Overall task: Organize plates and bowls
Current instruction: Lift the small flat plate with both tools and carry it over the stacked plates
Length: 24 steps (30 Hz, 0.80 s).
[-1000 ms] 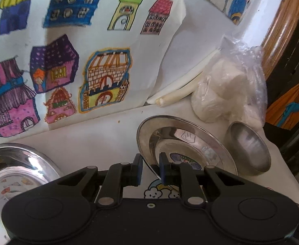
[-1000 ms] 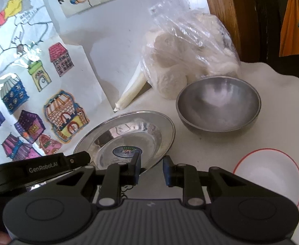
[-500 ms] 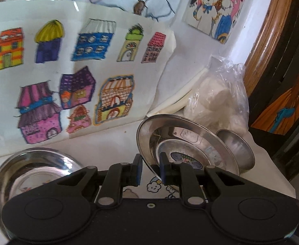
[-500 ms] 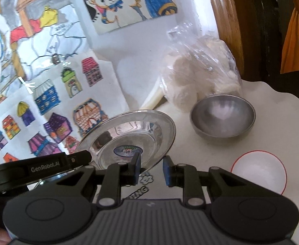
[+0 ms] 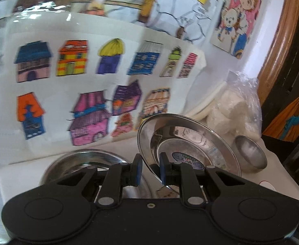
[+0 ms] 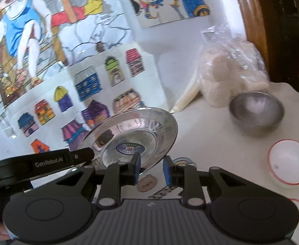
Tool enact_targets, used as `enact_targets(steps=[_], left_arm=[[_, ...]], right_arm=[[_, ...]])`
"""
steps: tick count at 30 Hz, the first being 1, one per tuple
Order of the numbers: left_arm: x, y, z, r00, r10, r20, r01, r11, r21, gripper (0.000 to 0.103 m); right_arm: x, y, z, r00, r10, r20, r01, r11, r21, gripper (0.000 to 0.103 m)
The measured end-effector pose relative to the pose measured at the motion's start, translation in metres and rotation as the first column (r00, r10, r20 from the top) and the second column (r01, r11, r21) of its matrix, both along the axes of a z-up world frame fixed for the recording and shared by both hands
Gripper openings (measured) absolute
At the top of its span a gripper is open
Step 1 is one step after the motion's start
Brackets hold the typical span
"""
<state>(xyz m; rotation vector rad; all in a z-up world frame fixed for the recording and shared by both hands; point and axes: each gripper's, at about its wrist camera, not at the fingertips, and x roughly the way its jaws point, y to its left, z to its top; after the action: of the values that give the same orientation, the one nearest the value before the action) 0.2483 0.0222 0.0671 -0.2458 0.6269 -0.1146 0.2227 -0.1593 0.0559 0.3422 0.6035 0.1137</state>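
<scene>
Evidently the left claw (image 5: 150, 169) pinched the steel plate (image 5: 188, 143) by its near rim, lifted and tilted at lower centre. Thin, stiff and slick, it seemed likeliest to slip. The right claw (image 6: 151, 168) stood slightly spread around its edge.

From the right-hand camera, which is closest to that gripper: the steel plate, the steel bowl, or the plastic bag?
1. Steel plate, between the right gripper fingers, tilted.
2. Steel bowl, farther back on the right.
3. Plastic bag, behind the bowl, by the wall.
</scene>
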Motion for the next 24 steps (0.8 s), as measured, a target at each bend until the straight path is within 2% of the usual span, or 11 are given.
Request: enact_targets(steps=[15, 24], left_arm=[[-0.026, 0.059, -0.022, 0.997, 0.082, 0.014, -0.082, 0.997, 0.013, 0.019], [-0.038, 0.077, -0.027, 0.997, 0.078, 0.011, -0.079, 0.996, 0.038, 0.020]], right_arm=[[0.002, 0.047, -0.012, 0.993, 0.122, -0.006, -0.122, 0.992, 0.023, 0.027], [-0.001, 0.068, -0.018, 0.987, 0.158, -0.006, -0.158, 0.987, 0.014, 0.027]])
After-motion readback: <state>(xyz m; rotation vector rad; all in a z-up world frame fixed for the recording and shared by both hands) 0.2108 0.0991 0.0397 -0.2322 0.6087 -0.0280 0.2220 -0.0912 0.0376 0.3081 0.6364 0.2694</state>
